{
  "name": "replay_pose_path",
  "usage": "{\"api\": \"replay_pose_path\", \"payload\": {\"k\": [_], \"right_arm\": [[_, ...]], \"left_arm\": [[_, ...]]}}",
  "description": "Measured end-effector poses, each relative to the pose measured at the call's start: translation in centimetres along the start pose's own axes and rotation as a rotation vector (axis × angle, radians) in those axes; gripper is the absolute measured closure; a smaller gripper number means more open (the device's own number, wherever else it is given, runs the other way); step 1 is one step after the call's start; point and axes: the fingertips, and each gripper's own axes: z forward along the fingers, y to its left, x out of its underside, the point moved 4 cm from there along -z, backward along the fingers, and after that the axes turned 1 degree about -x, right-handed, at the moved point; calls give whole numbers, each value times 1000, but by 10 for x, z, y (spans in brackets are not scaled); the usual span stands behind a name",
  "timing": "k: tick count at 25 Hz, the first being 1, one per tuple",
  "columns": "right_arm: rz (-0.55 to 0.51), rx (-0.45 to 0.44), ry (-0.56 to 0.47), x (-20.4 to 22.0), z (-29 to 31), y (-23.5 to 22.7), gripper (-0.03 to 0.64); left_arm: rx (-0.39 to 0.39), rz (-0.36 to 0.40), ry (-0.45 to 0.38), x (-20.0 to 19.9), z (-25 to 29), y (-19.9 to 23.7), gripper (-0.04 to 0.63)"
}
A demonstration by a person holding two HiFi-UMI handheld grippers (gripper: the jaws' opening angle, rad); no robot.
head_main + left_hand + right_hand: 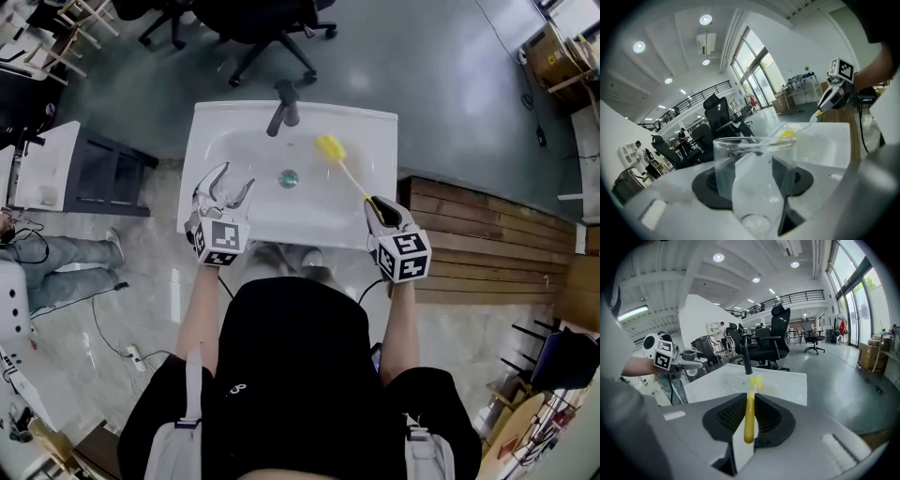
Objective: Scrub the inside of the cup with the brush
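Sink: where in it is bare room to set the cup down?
Bare: basin floor between drain and near rim; deck right of faucet. Crowded: the right, where the brush crosses; the left, where the cup is held.

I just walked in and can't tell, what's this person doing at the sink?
A person stands at a white sink with a gripper in each hand. The left gripper is closed on a clear cup. The right gripper clamps the handle of a yellow brush, whose head is over the basin, apart from the cup. No scrubbing yet.
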Motion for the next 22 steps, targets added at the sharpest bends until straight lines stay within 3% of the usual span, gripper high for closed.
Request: {"api": "replay_pose_path", "payload": {"k": [11, 22], "right_arm": [[-66, -256, -59, -31, -21, 40, 566], [-103, -503, -117, -57, -44, 74, 566]], "left_arm": [[3, 96, 50, 9, 6, 2, 325], [-17, 315, 130, 17, 7, 10, 327]]}}
